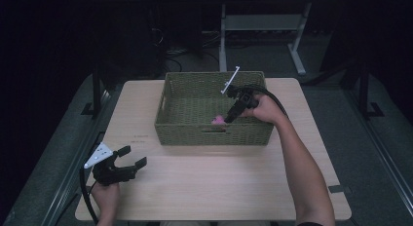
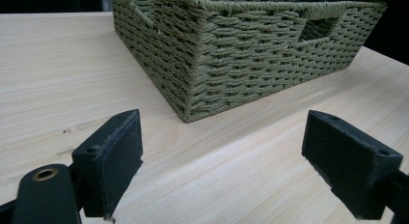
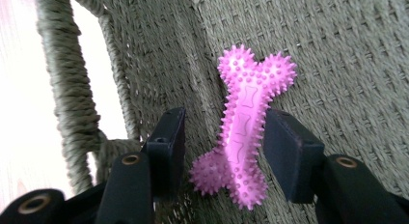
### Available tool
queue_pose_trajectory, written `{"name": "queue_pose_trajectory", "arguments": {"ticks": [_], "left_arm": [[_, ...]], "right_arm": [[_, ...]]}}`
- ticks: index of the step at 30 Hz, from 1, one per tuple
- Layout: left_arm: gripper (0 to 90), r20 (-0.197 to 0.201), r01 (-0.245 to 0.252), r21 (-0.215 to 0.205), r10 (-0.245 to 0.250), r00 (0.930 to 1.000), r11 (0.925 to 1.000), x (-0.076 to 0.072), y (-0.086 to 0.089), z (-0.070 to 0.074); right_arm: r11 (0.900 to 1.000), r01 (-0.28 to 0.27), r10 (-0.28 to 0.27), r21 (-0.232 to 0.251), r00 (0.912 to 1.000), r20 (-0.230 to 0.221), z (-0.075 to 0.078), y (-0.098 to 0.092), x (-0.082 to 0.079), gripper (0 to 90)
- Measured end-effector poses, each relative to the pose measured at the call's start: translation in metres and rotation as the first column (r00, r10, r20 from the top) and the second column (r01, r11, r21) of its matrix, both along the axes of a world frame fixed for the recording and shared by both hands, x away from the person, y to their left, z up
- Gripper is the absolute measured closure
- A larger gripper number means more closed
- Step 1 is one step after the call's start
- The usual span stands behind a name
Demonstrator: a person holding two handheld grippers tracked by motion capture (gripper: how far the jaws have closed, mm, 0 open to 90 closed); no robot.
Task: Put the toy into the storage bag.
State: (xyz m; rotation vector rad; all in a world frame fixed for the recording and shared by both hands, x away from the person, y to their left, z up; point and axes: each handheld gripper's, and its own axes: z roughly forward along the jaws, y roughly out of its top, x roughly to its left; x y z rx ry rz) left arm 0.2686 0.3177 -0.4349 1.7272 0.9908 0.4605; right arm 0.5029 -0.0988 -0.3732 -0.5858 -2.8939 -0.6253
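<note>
Wooden table (image 1: 219,182): basket (image 1: 168,116) wall half-hides pink bone (image 3: 243,132) between right claw (image 3: 219,142).

Standing on a grey floor (image 1: 380,138): light wood-grain desk (image 1: 219,187), showing faint dark marks near its left edge. Standing beyond the far edge: a pale metal frame (image 1: 297,50) with splayed feet. Lying beside it on the floor: dark cables (image 1: 170,53).

- Left gripper (image 1: 129,157): low at the near left, held by the left hand (image 1: 106,196), fingers (image 2: 113,161) spread wide apart, nothing between them.
- Right gripper (image 1: 229,118): right arm (image 1: 304,172) stretched forward, right hand (image 1: 267,109) tipping it downward, fingers (image 3: 166,147) parted.
</note>
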Motion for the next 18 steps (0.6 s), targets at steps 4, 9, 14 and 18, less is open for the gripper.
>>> {"name": "queue_pose_trajectory", "arguments": {"ticks": [4, 9, 14, 18], "left_arm": [[13.9, -0.002, 0.004, 0.001, -0.004, 1.0, 1.0, 0.0, 0.0, 0.0], [13.9, 0.0, 0.001, 0.002, -0.001, 1.0, 1.0, -0.001, 0.001, 0.0], [13.9, -0.001, 0.002, 0.002, -0.002, 1.0, 1.0, -0.001, 0.0, 0.0], [13.9, -0.002, 0.002, 0.001, -0.002, 1.0, 1.0, -0.001, 0.0, 0.0]], "right_arm": [[1.0, 0.005, -0.005, 0.004, 0.9999, 0.011, 0.006, -0.002, -0.003, 46.3], [1.0, 0.02, -0.02, 0.007, 0.9993, 0.033, 0.015, -0.007, -0.006, 43.4], [0.999, 0.036, -0.037, 0.028, 0.9985, 0.041, 0.023, -0.012, -0.009, 41.2], [0.999, 0.043, -0.045, 0.03, 0.9977, 0.051, 0.029, -0.016, -0.012, 38.3]]}}
